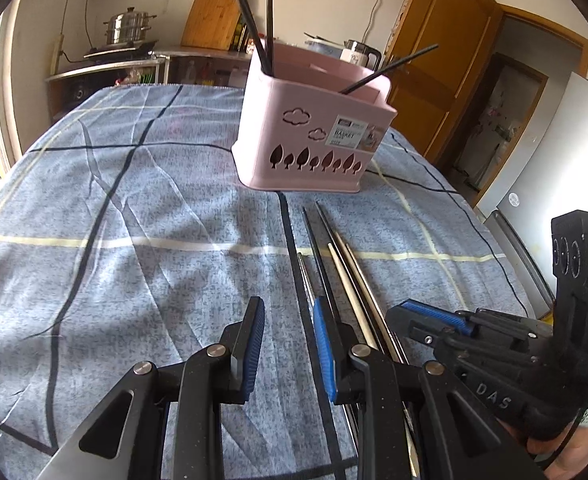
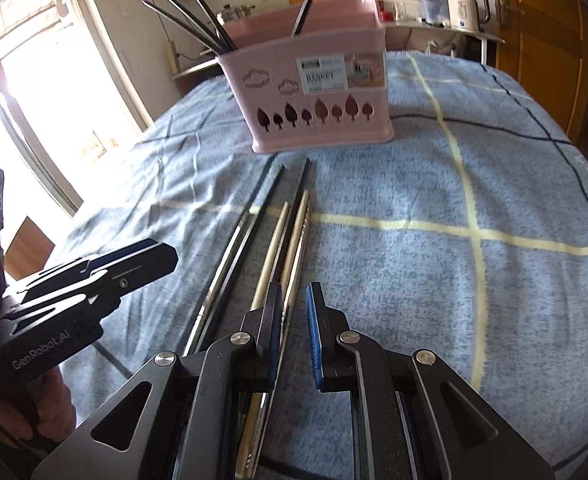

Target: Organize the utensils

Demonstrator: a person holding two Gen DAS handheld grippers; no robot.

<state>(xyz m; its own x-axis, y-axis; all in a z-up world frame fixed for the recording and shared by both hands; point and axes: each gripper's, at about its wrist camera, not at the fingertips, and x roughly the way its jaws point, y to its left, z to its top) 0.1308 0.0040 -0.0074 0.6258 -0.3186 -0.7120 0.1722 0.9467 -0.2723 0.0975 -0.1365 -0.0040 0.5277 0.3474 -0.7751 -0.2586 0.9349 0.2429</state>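
Left wrist view. Left gripper: jaws apart, nothing between the blue pads; it hangs over the cloth just left of the loose chopsticks. Chopsticks: a bundle of dark, pale wooden and metal sticks lying side by side on the cloth, tips toward the basket, their near ends running under the gripper's right finger. Basket: pink, upright on the cloth beyond the bundle, with cloud and tree cut-outs and a label; several black sticks stand in its far left corner, one more leans out to the right. Right gripper: seen from the side at lower right, held by a hand; its gap is hard to read from here.

Right wrist view. Right gripper: jaws narrowly apart, pads holding nothing, positioned above the right edge of the chopsticks. Basket: past the bundle, black sticks fanning from its left end. Left gripper: at left edge, side-on. Background: window, kettle, door.
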